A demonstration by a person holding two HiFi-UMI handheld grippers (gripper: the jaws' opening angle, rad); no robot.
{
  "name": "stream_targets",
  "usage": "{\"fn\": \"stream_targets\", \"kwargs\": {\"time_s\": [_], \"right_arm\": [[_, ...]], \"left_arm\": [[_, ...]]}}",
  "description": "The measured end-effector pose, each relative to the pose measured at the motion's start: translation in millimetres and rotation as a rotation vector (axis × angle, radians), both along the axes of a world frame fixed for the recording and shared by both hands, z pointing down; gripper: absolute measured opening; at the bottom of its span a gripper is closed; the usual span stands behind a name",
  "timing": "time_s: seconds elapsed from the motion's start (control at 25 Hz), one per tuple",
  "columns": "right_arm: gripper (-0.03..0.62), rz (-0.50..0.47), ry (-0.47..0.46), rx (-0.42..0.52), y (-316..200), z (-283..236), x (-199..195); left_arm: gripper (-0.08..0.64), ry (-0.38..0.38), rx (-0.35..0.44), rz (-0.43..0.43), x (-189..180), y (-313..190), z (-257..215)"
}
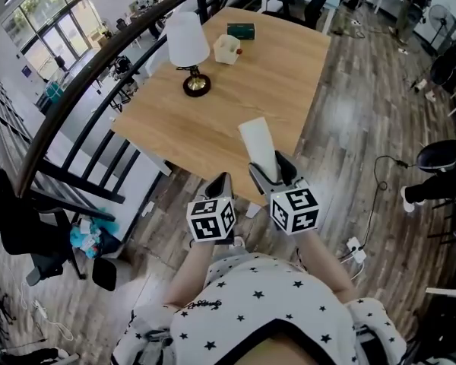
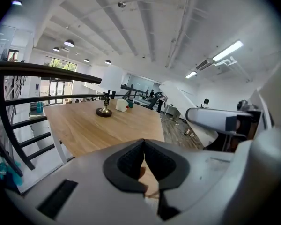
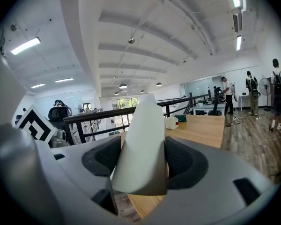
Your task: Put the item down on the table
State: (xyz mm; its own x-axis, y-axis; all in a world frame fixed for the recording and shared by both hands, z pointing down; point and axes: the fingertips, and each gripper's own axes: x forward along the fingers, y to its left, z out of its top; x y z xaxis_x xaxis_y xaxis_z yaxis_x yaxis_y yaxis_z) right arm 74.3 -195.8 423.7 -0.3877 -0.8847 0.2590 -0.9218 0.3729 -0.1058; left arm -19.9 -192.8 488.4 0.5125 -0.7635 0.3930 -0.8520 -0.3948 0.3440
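A white, flat, tapering item [image 1: 258, 144] stands up out of my right gripper [image 1: 272, 170], whose jaws are shut on its lower end. The item hangs over the near edge of the wooden table [image 1: 243, 90]. In the right gripper view the item [image 3: 143, 139] fills the gap between the two dark pads [image 3: 182, 163]. My left gripper [image 1: 220, 185] is just left of the right one, off the table's near edge. Its pads [image 2: 131, 161] meet with nothing between them. The item [image 2: 178, 97] shows at the right of the left gripper view.
A table lamp [image 1: 188, 48] with a white shade stands on the far left of the table. Behind it are a white container [image 1: 226, 49] and a green box [image 1: 241, 30]. A dark railing [image 1: 83, 90] runs along the table's left side. Wooden floor lies to the right.
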Motion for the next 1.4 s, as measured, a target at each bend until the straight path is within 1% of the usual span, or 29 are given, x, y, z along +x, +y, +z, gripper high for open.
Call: {"fn": "stream_targets", "kwargs": {"time_s": [0.32, 0.48, 0.8, 1.04, 1.4], "right_arm": [[0.288, 0.020, 0.008, -0.033, -54, 22, -12], [0.288, 0.016, 0.021, -0.063, -78, 39, -11], [0.288, -0.051, 0.051, -0.128, -128, 78, -9], [0.288, -0.097, 0.079, -0.190, -165, 111, -5], [0.288, -0.141, 0.158, -0.294, -201, 180, -6]], "left_arm": [[0.014, -0.007, -0.027, 0.022, -14, -46, 14], [0.014, -0.015, -0.053, 0.023, -14, -64, 26], [0.014, -0.017, -0.100, -0.037, -9, -103, 49], [0.014, -0.016, -0.153, -0.078, -5, -129, 68], [0.014, -0.036, -0.197, -0.096, 1, -156, 94]]}}
